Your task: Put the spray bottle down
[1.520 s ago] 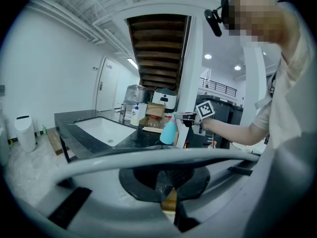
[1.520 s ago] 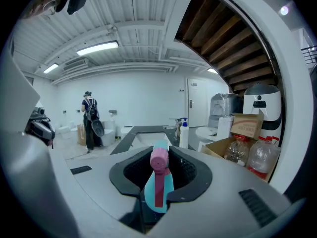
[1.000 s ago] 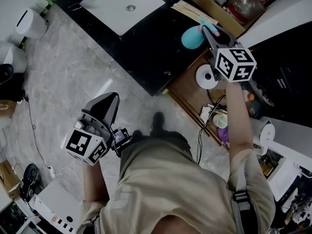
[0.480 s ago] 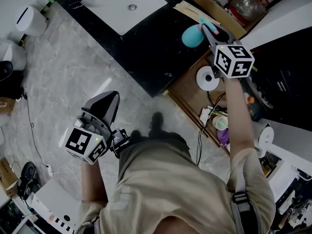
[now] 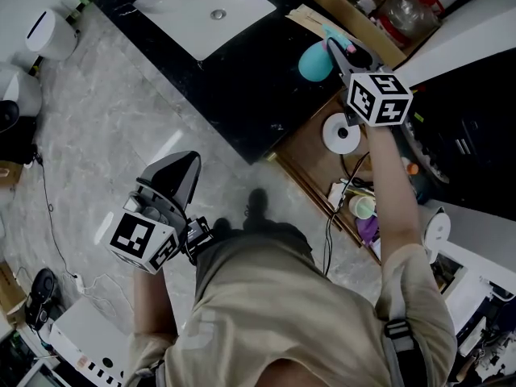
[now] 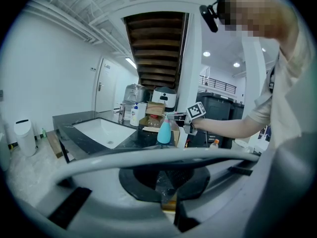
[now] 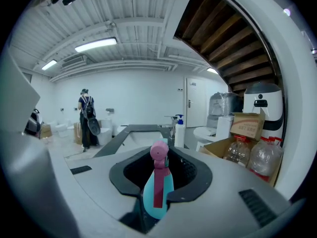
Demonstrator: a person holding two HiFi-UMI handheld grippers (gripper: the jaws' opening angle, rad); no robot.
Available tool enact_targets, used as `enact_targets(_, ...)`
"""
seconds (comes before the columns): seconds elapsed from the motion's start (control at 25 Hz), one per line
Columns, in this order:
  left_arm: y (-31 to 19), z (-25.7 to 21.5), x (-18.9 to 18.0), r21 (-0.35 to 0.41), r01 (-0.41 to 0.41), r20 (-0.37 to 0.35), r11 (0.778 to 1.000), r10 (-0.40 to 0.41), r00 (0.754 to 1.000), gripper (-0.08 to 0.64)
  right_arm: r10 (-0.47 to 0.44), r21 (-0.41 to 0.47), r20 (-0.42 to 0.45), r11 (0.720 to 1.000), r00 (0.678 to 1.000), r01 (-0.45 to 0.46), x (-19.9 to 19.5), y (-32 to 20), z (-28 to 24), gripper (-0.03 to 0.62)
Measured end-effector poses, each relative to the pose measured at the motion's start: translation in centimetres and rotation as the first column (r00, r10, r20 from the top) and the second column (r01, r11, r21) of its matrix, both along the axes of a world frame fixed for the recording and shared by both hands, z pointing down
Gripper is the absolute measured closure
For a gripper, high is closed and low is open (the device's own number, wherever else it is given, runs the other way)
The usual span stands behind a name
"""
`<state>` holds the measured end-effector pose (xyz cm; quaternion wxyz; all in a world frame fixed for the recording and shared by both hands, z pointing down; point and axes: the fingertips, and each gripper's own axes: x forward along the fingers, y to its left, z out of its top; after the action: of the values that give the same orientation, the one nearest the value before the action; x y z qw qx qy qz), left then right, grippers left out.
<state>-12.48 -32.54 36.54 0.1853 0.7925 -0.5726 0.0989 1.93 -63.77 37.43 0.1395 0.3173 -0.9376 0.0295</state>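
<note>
Shifting slightly up and left in the head view, the right gripper (image 5: 333, 48) is carrying the spray bottle (image 5: 313, 61).
Its jaws are clamping partway closed on the teal bottle's neck, holding it upright at the black counter's (image 5: 242, 87) end, beside a cardboard box (image 5: 339, 10). The left gripper (image 5: 179, 172) is hanging by the person's hip, jaws together and empty.
</note>
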Motion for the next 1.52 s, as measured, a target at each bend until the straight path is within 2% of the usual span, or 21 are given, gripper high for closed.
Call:
enact_targets(0.28,0.2,-0.2,0.0,0.002,0.005,-0.004,1.0,-0.005,1.0,0.551,-0.027,0.038,0.121,0.999,0.992,0.023,0.0,-0.1,0.1,0.499)
enact_targets(0.44,0.2,-0.1,-0.1,-0.002,0.008,-0.003,1.0,-0.008,1.0,0.551,-0.038,0.05,0.159,0.998,0.987,0.03,-0.3,-0.2,0.2,0.499)
enact_targets(0.64,0.1,-0.2,-0.3,-0.001,0.022,-0.061,1.0,-0.022,0.998,0.551,-0.069,0.055,0.233,0.997,0.97,0.058,-0.3,-0.7,0.4,0.499)
enact_targets(0.92,0.9,0.0,-1.2,-0.005,0.059,-0.049,0.998,-0.059,0.997,0.551,-0.102,0.111,0.211,0.991,0.972,0.08,-0.7,-1.0,0.5,0.499)
enact_targets(1.08,1.2,0.4,-1.3,-0.016,0.064,-0.021,0.998,-0.064,0.998,0.551,-0.111,0.114,0.198,0.989,0.974,0.089,-0.7,-1.1,0.5,0.499)
enact_targets(1.32,1.7,0.1,-1.8,-0.003,0.071,-0.02,0.997,-0.071,0.997,0.551,-0.126,0.11,0.157,0.988,0.979,0.11,-0.9,-1.1,0.5,0.496)
enact_targets(1.4,2.0,0.0,-2.0,0.0,0.078,-0.019,0.997,-0.078,0.997,0.551,-0.138,0.082,0.148,0.988,0.979,0.127,-0.9,-1.1,0.7,0.414)
enact_targets(1.52,2.5,0.1,-2.3,-0.001,0.088,-0.017,0.996,-0.088,0.996,0.551,-0.145,0.083,0.138,0.987,0.98,0.135,-0.6,-0.8,0.2,0.387)
